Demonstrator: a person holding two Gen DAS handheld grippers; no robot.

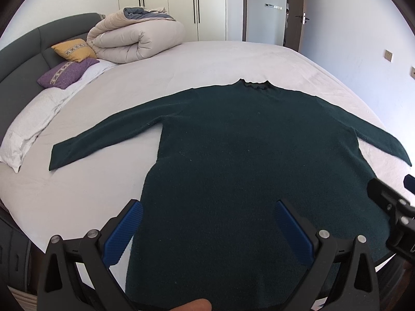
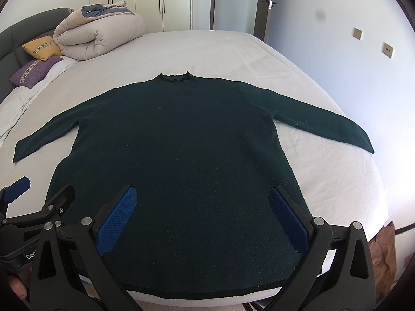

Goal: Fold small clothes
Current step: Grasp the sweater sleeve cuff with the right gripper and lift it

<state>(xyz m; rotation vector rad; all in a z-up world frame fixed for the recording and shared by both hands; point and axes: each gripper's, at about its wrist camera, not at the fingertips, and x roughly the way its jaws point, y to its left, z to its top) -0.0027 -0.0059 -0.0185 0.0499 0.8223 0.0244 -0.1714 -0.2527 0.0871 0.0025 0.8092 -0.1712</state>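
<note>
**Sweater laid flat on the bed, both grippers held open above its hem**

Sweater [image 1: 233, 160], dark green and long-sleeved, is seen spread flat on the white sheet of the bed [image 1: 220, 59], with its hem toward the cameras and its frilled collar [image 1: 255, 84] pointing away toward the far wall. Both sleeves are stretched out sideways: the left sleeve [image 1: 103, 140] reaches toward the pillow end of the bed, and the right sleeve [image 2: 324, 121] runs out toward the bed's edge by the wall. The hem [image 2: 207, 289] is seen lying at the near edge of the mattress.

The left gripper [image 1: 207, 233] is held over the lower left part of the sweater body, its blue-padded fingers [image 1: 124, 235] spread wide apart with nothing between them; one finger is seen over the sweater's side edge, the other over the dark knit. The right gripper [image 2: 199, 220] is held over the lower right part of the body, its fingers [image 2: 288, 223] likewise spread wide and holding nothing. Whether any finger touches the cloth cannot be told. In the right wrist view the left gripper is visible at the lower left, just beside the right one.

At the head of the bed a rolled beige duvet [image 1: 137, 37] is seen, with a yellow cushion [image 1: 74, 49] and a purple cushion [image 1: 66, 72] beside it against the dark headboard [image 1: 23, 49]. White wardrobe doors [image 1: 171, 2] and a door [image 1: 295, 18] are seen behind the bed.
</note>
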